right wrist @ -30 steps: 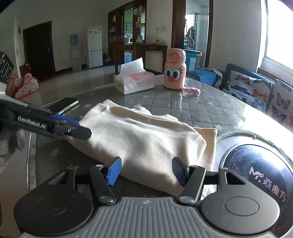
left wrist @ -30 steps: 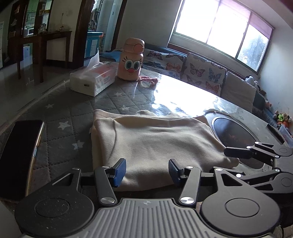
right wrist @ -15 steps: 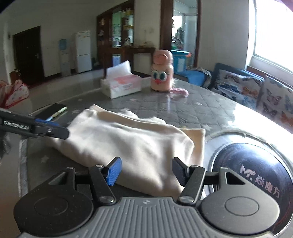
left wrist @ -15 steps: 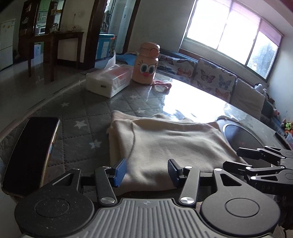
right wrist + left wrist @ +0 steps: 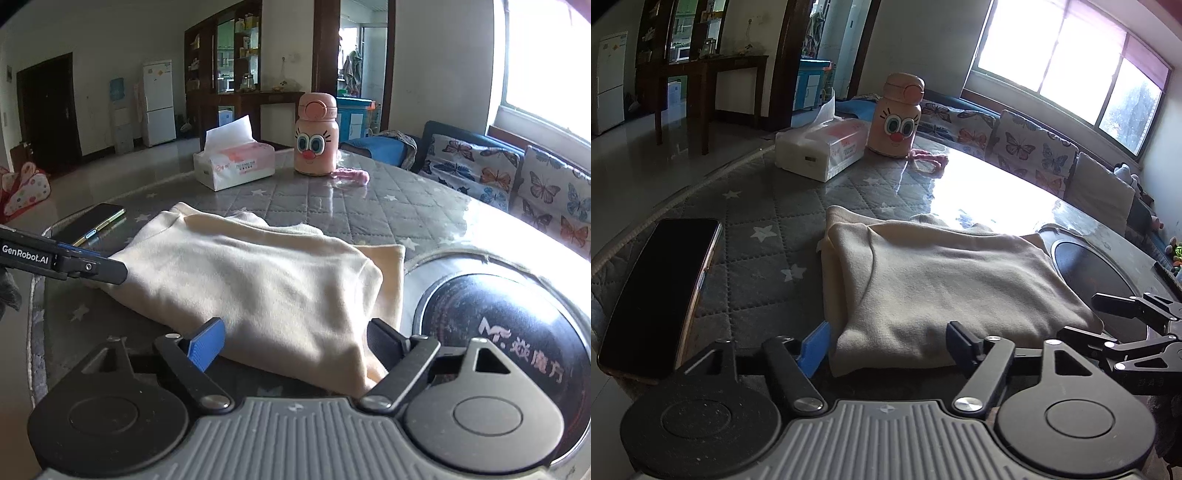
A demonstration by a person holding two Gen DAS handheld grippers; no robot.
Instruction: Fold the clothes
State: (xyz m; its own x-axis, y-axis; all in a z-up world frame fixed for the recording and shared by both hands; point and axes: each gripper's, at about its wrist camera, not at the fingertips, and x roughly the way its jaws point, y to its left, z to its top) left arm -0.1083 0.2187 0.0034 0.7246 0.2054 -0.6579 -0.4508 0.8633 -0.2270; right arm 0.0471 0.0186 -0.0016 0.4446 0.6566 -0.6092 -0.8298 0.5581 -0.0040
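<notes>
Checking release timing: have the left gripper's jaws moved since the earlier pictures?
Yes. The left gripper has just been opening its jaws; they now straddle the folded garment's near corner without pinching it.

Cream garment (image 5: 945, 284) lies folded, seemingly flat.

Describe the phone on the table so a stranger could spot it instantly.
Start at the round table with the grey quilted star-print cover. On its edge, left of the folded cream garment, lies a slim black smartphone, screen up and dark. Its gold metal side rim and flat glossy face set it apart from the soft cloth beside it.
</notes>
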